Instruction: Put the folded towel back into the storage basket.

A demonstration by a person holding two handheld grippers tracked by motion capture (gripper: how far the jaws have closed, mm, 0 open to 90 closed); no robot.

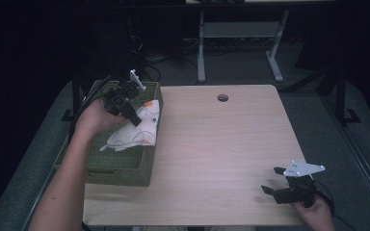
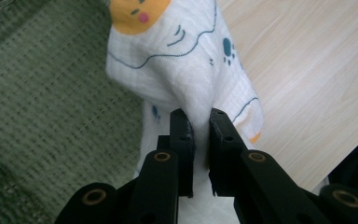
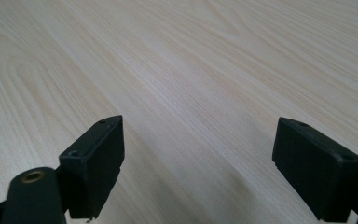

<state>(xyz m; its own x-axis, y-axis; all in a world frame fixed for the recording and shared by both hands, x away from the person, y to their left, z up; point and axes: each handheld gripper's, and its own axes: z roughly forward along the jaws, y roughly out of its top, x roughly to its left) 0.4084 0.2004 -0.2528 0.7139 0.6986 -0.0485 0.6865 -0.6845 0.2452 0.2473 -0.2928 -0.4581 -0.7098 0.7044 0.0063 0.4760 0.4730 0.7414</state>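
Note:
A white cloth (image 1: 137,130) printed with blue outlines and an orange face lies in a green woven basket (image 1: 120,166) at the table's left edge. My left gripper (image 1: 136,120) is over the basket and shut on a raised fold of the cloth (image 2: 186,60); in the left gripper view my left gripper (image 2: 200,116) has its jaws pinching that fold between them. My right gripper (image 1: 273,180) rests low near the table's front right corner, open. In the right gripper view my right gripper (image 3: 198,144) has its jaws wide apart over bare wood.
The light wooden table (image 1: 221,144) has a round cable hole (image 1: 222,97) near its far edge. Another desk's white legs (image 1: 201,53) stand on the dark floor behind. The basket overhangs the table's left side.

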